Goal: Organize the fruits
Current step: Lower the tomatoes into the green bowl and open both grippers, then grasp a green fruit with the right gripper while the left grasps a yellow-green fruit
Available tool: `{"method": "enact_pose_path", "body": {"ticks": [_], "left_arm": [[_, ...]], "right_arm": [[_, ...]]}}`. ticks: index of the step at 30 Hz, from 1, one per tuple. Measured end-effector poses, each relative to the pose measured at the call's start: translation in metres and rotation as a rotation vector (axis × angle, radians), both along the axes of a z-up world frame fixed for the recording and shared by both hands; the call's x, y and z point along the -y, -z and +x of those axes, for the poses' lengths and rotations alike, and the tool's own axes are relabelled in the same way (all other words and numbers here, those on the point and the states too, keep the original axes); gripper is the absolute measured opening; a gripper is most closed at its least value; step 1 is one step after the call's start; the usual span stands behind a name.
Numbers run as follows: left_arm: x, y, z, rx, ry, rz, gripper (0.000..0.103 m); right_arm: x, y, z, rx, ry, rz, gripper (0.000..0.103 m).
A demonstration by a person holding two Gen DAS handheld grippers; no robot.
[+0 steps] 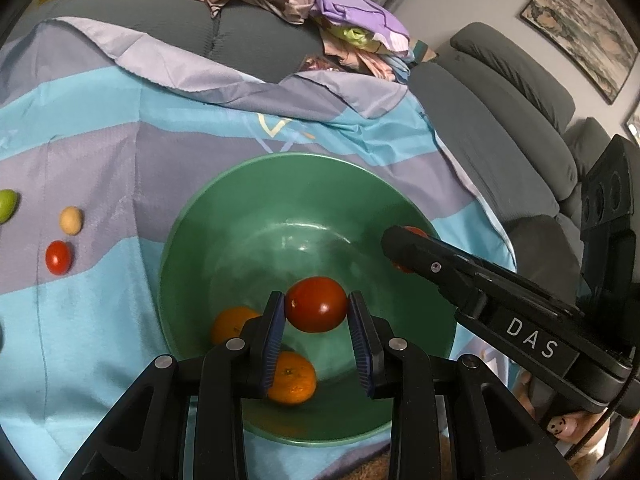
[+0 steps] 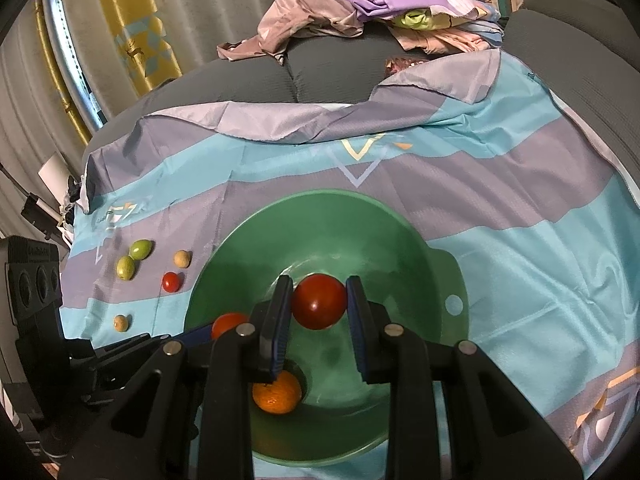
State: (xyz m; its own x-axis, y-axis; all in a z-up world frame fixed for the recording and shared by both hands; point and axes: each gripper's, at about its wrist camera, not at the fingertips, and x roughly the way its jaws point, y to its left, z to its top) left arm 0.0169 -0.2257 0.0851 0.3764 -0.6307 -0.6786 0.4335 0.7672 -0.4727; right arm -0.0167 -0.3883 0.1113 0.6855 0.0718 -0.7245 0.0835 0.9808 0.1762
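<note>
Left gripper [image 1: 316,310] clamps a red tomato [image 1: 316,304] over the green bowl [image 1: 208,208]; right gripper [image 2: 319,302] likewise pinches a second tomato [image 2: 319,301]. 2 oranges [image 1: 291,378] lie in the bowl. Beyond, on the striped cloth [image 2: 520,248]: 2 green fruits [image 2: 141,249], small tomato [image 2: 171,281].

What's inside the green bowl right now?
Two oranges lie in the green bowl. Each gripper holds a tomato above it; gripper bodies hide part of the bottom.
</note>
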Motion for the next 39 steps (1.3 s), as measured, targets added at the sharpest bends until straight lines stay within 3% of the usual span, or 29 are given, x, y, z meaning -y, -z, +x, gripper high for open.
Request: {"method": "enact_pose_path", "body": {"ticks": [22,24,26,31,38,39], "left_arm": [[0.003,0.006,0.0,0.004,0.008,-0.006,0.032],[0.001,0.004,-0.001,0.008,0.01,-0.018,0.032],[0.0,0.002,-0.002,0.009,0.01,-0.024,0.032],[-0.012,-0.005,-0.004,0.019,-0.026,-0.047,0.049],[-0.057,-0.013,-0.01,0.031,-0.107,-0.038,0.05],[-0.065,-0.012,-0.01,0.029,-0.121,-0.032,0.055]], "right_arm": [[0.005,0.0,-0.001,-0.006,0.021,0.001,0.029],[0.006,-0.001,-0.002,0.0,0.025,0.006,0.033],[0.006,-0.002,-0.003,0.009,0.026,0.015,0.048],[0.002,-0.009,-0.007,0.042,0.022,0.019,0.054],[-0.013,-0.015,-0.008,0.07,0.011,0.007,0.058],[-0.016,-0.016,-0.009,0.074,0.008,0.004,0.058]]}}
